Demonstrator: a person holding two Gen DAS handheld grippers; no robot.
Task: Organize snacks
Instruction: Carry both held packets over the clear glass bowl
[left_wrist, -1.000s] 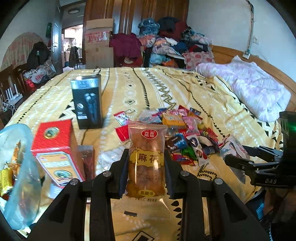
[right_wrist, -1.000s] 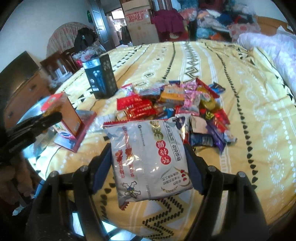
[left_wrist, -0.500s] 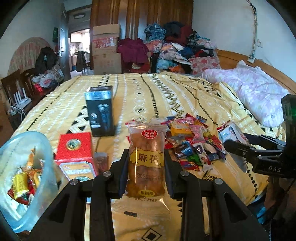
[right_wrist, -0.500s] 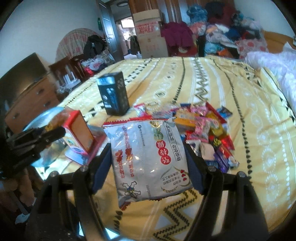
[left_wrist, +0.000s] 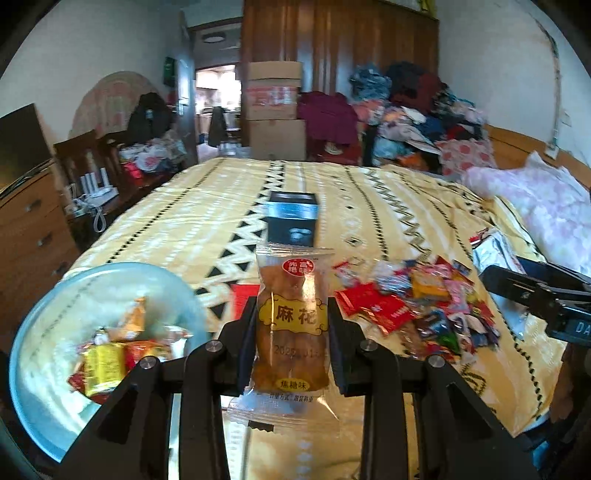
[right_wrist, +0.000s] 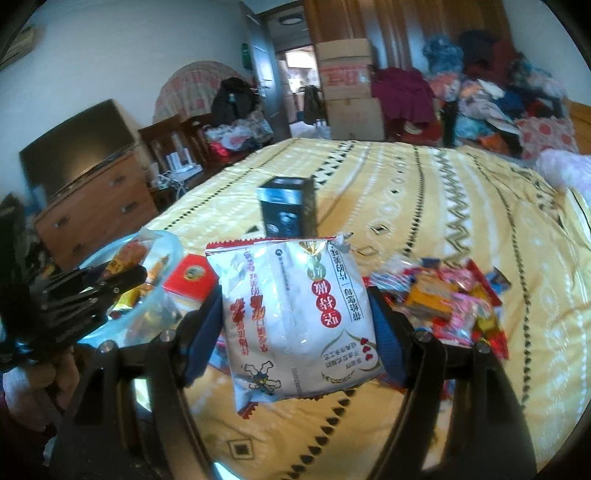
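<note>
My left gripper (left_wrist: 291, 332) is shut on a clear packet of brown fried dough twist (left_wrist: 291, 325), held upright above the bed's near edge. My right gripper (right_wrist: 295, 314) is shut on a white puffed snack bag (right_wrist: 295, 317) with red print. A heap of small wrapped snacks (left_wrist: 417, 302) lies on the yellow bedspread to the right, the snack heap (right_wrist: 454, 299) showing right of the white bag too. A clear blue bowl (left_wrist: 44, 369) holding several wrapped snacks sits at the near left, the bowl (right_wrist: 166, 291) partly hidden by my left gripper in the right wrist view.
A black box (left_wrist: 292, 218) stands upright on the patterned bedspread (left_wrist: 207, 221) beyond the packets. A red box (right_wrist: 190, 280) lies beside the bowl. A pink quilt (left_wrist: 535, 218) covers the right side. Dresser (right_wrist: 96, 206) and chairs stand left; clothes pile at the far end.
Both grippers have risen and drawn back with their packets still held. The bowl has come further into the left wrist view, and the red box has slid behind the dough twist packet.
</note>
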